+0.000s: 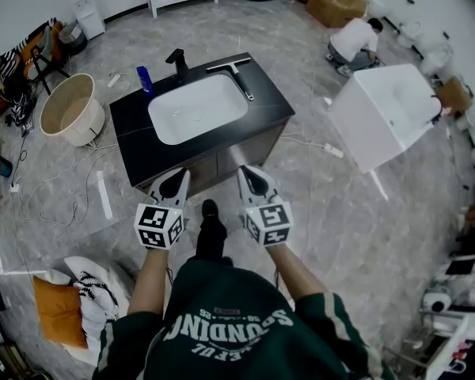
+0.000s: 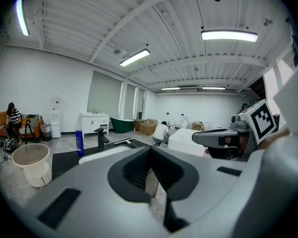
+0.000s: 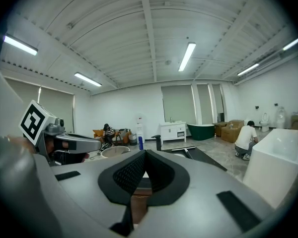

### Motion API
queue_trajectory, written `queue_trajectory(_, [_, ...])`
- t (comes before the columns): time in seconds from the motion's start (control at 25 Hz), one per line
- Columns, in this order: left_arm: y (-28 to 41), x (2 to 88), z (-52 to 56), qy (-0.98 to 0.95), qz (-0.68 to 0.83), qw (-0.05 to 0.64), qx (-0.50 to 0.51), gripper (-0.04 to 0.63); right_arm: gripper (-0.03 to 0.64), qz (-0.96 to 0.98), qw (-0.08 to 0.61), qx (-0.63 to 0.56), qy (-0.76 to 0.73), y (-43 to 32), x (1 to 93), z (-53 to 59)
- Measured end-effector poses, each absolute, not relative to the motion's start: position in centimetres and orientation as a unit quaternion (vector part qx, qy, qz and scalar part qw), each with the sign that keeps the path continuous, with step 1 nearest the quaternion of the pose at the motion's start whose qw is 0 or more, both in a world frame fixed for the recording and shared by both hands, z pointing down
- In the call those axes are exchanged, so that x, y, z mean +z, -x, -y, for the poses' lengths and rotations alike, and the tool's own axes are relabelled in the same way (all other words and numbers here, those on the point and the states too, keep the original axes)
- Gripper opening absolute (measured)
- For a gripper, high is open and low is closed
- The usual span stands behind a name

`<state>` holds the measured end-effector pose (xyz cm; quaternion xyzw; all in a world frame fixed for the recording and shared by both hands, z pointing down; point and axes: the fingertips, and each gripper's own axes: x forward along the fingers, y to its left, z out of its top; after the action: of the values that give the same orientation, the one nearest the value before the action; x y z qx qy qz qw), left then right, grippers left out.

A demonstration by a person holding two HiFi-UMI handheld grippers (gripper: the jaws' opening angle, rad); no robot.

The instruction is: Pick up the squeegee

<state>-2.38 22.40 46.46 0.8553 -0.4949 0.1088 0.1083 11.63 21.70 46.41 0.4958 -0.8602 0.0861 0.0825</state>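
your right gripper (image 1: 250, 172) is pressed together and empty, so spread it and reach toward twelve o'clock for the squeegee (image 1: 239, 77) handle.

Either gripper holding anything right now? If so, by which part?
Nothing held. Both the left gripper and right gripper have jaws together, empty; the black-handled squeegee lies untouched on the black countertop.

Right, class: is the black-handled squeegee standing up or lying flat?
Lying flat: the black-handled squeegee rests on the black countertop, beside the white basin.
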Motion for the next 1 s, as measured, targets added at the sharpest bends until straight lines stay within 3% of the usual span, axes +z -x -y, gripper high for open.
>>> queue_trajectory(1.0, [5.0,50.5,1.6,-0.851,0.488,0.156,0.118,0.002,0.002,0.870,0.123,0.114,-0.463,-6.5,49.5,1.6])
